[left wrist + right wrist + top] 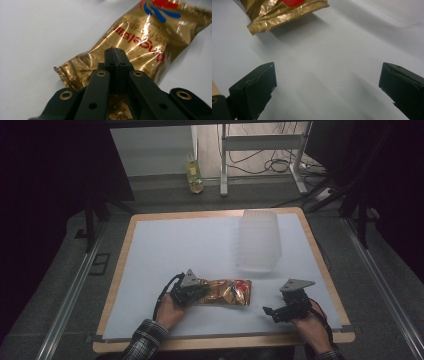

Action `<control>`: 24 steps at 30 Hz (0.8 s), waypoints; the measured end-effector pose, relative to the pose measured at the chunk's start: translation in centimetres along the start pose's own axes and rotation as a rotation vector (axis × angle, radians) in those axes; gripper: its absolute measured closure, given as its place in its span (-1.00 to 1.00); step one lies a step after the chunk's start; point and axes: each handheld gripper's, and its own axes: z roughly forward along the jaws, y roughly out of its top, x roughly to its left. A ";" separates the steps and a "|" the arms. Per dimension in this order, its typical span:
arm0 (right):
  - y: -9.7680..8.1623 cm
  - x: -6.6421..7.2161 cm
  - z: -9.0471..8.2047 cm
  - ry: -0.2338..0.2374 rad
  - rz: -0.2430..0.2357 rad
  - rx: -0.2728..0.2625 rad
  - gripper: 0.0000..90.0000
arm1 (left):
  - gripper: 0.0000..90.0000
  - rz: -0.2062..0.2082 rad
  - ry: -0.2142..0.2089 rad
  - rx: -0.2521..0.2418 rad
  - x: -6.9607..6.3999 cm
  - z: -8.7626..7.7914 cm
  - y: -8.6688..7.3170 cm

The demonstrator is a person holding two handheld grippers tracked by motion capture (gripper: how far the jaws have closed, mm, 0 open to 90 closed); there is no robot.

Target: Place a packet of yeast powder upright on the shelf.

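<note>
A gold foil snack bag (pixel 227 291) with red and blue print lies flat on the white sheet near the table's front. My left gripper (pixel 200 292) is at the bag's left end. In the left gripper view its two black jaws are pressed together (pixel 115 51) over the crinkled near end of the bag (pixel 147 32), pinching the foil. My right gripper (pixel 270 314) rests low on the sheet to the right of the bag. It stands open (pixel 327 85) with only bare sheet between its fingers, and the bag's sealed end (pixel 279 12) lies ahead of it.
A clear plastic tub (pixel 258 240) stands upside down at the back right of the white sheet (pixel 175 250). The wooden table edge (pixel 215 213) frames the sheet. Beyond the table, a bottle (pixel 194 175) stands on the floor near cables and a metal frame.
</note>
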 end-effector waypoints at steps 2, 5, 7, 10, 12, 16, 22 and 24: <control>0.0 0.1 0.0 -0.002 -0.001 0.006 -0.97 | 1.00 -0.010 -0.011 -0.007 0.4 -0.1 -0.5; 0.1 0.2 -0.1 -0.001 -0.009 -0.002 -0.97 | 1.00 0.012 0.005 -0.006 0.2 -0.2 -0.6; 0.1 0.2 -0.1 0.002 -0.009 -0.002 -0.97 | 1.00 0.010 0.009 -0.010 0.1 -0.2 -0.7; 0.1 0.4 -0.2 0.006 -0.004 0.001 -0.96 | 1.00 -0.006 -0.002 -0.011 0.3 -0.6 -1.1; 0.2 0.4 -0.3 0.007 -0.005 -0.002 -0.96 | 1.00 -0.010 -0.005 -0.013 0.4 -0.8 -1.4; 0.4 0.6 -0.4 0.020 -0.003 -0.002 -0.96 | 1.00 -0.016 0.003 -0.025 0.4 -1.3 -2.0; 1.0 1.0 -0.2 0.064 0.007 -0.006 -0.96 | 1.00 -0.041 0.005 -0.042 0.3 -1.7 -2.7; 1.5 1.1 0.0 0.088 0.018 -0.005 -0.95 | 1.00 -0.046 0.004 -0.047 0.3 -1.8 -2.9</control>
